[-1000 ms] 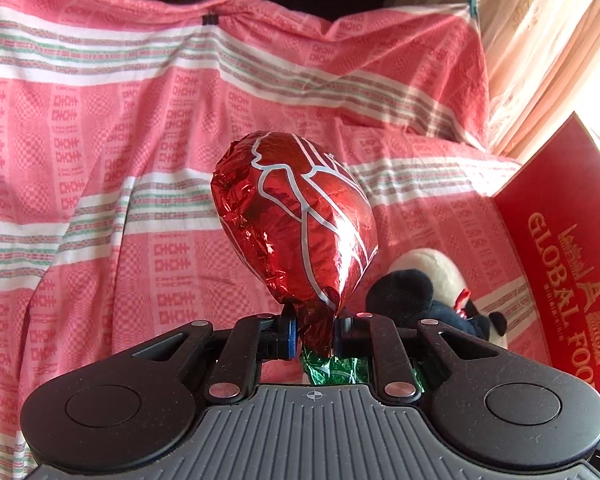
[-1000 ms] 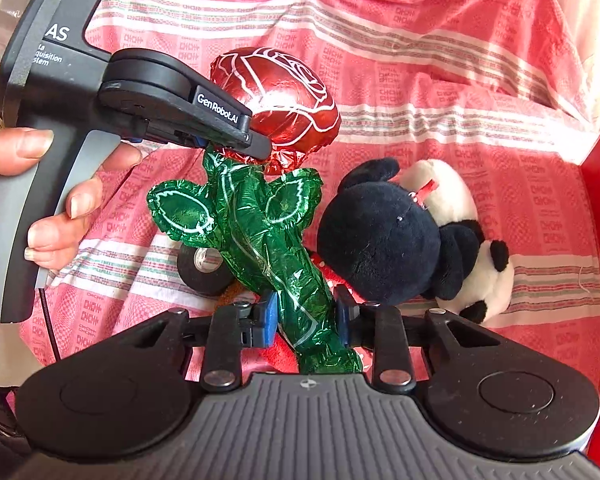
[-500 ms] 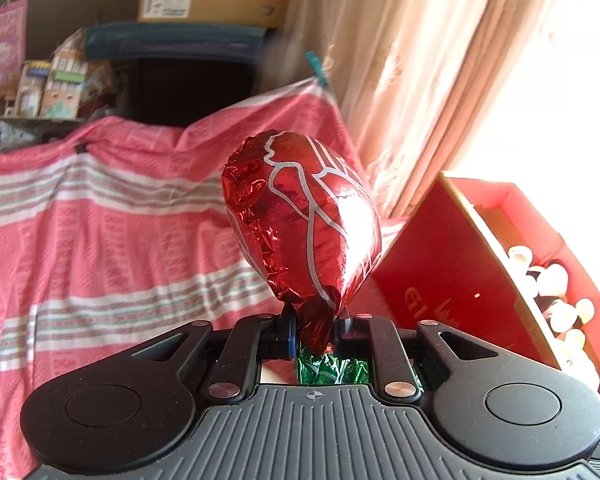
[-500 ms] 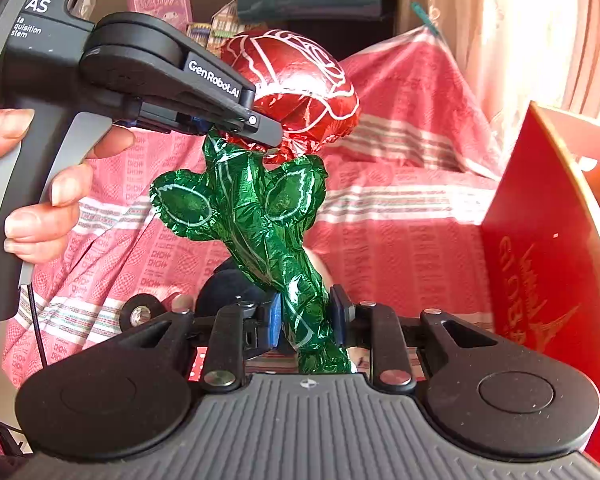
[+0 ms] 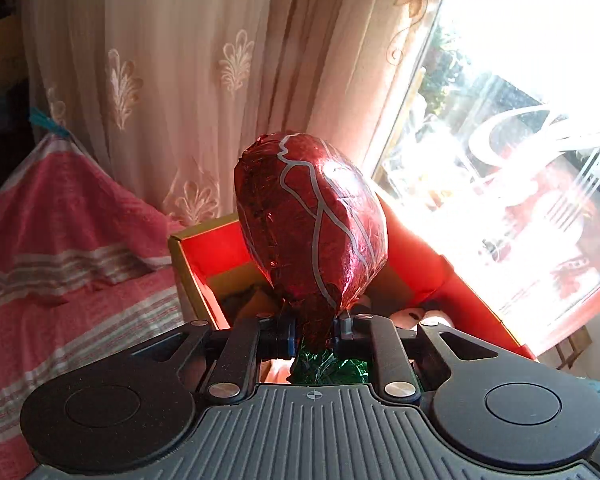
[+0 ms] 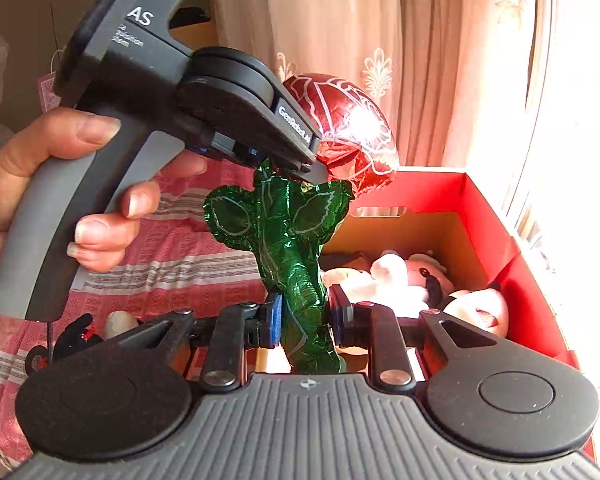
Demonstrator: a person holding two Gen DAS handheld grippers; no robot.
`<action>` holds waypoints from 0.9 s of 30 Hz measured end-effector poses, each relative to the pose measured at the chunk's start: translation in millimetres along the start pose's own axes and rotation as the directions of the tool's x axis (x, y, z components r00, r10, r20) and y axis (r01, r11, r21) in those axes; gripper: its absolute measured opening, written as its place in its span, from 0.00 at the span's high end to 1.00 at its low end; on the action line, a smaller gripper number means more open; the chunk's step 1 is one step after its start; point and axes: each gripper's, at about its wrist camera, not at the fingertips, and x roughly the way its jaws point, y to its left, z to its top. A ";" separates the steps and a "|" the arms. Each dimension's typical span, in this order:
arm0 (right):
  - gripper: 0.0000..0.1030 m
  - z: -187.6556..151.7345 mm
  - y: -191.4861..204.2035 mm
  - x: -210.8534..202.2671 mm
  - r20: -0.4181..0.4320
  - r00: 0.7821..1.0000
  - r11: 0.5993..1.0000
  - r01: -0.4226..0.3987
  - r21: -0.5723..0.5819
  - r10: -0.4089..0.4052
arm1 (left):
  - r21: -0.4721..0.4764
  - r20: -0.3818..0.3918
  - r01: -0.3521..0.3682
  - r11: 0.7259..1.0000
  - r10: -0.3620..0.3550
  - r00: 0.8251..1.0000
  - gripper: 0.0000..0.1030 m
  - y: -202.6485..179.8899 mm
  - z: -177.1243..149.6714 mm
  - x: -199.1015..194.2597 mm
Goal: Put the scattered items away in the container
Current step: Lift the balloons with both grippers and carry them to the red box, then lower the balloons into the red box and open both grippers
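Above the open red box (image 6: 476,204) at the edge of the bed (image 6: 188,256), the foil rose is carried by both tools. It is best lowered level until its green stem (image 6: 296,248) clears the soft toys (image 6: 396,280). The left hand-held gripper (image 5: 314,330) clamps the neck under the red bloom (image 5: 312,220); the right hand-held gripper (image 6: 302,316) pinches the stem's foot.
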 end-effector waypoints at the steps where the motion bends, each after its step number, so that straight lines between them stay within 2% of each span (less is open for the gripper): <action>1: 0.74 0.0 -5.3 3.3 -0.003 1.000 1.000 0.002 0.004 -0.002 | 0.001 -0.029 0.002 1.000 -0.002 1.000 0.87 -4.6 3.9 15.3; 5: 0.74 -2.1 -19.0 22.8 -0.027 1.000 1.000 0.008 0.030 -0.007 | 0.043 -0.121 -0.016 0.999 0.021 0.992 0.87 -16.2 6.9 70.2; 9: 0.72 1.6 -29.3 37.2 -0.050 0.999 0.998 0.011 0.059 -0.008 | 0.102 -0.153 -0.089 0.991 0.105 0.983 0.83 -12.6 11.8 104.5; 10: 0.70 2.3 -31.1 38.1 -0.055 0.998 0.998 0.010 0.062 -0.007 | 0.118 -0.154 -0.111 0.987 0.129 0.980 0.67 -13.1 12.1 107.3; 11: 0.69 3.3 -31.6 42.8 -0.060 0.998 0.998 0.008 0.066 -0.004 | 0.134 -0.152 -0.131 0.982 0.151 0.977 0.59 -9.6 14.3 110.4; 12: 0.68 4.3 -31.0 47.6 -0.065 0.998 0.998 0.005 0.067 -0.001 | 0.152 -0.146 -0.152 0.977 0.174 0.974 0.55 -7.7 14.8 113.8; 14: 0.58 5.6 -28.0 56.4 -0.076 0.997 0.998 0.002 0.065 0.003 | 0.186 -0.122 -0.212 0.959 0.237 0.964 0.24 -0.4 17.5 114.5; 15: 0.55 5.8 -26.0 59.3 -0.076 0.997 0.998 0.007 0.062 -0.002 | 0.188 -0.104 -0.234 0.954 0.256 0.961 0.18 2.5 17.3 113.7; 16: 0.48 6.1 -24.7 61.8 -0.076 0.997 0.998 0.012 0.056 -0.007 | 0.184 -0.079 -0.246 0.952 0.264 0.961 0.13 5.5 16.6 109.8; 17: 0.37 6.0 -24.4 64.2 -0.074 0.997 0.999 0.021 0.050 -0.017 | 0.178 -0.062 -0.244 0.953 0.258 0.964 0.13 7.9 16.1 105.7; 19: 0.25 6.5 -22.0 63.6 -0.060 0.998 0.999 0.034 0.034 -0.032 | 0.165 -0.047 -0.227 0.960 0.238 0.970 0.12 10.1 15.6 94.0; 21: 0.24 9.1 -20.8 62.2 -0.051 0.998 0.999 0.043 0.021 -0.042 | 0.158 -0.026 -0.215 0.964 0.222 0.975 0.09 12.4 14.0 83.8; 23: 0.18 10.2 -17.2 59.4 -0.041 0.998 0.998 0.057 0.011 -0.057 | 0.164 -0.003 -0.216 0.963 0.219 0.976 0.06 13.2 14.1 75.6; 27: 0.18 8.6 -12.5 54.8 -0.039 0.997 0.998 0.066 0.006 -0.066 | 0.181 0.005 -0.208 0.961 0.210 0.978 0.06 11.1 13.0 68.2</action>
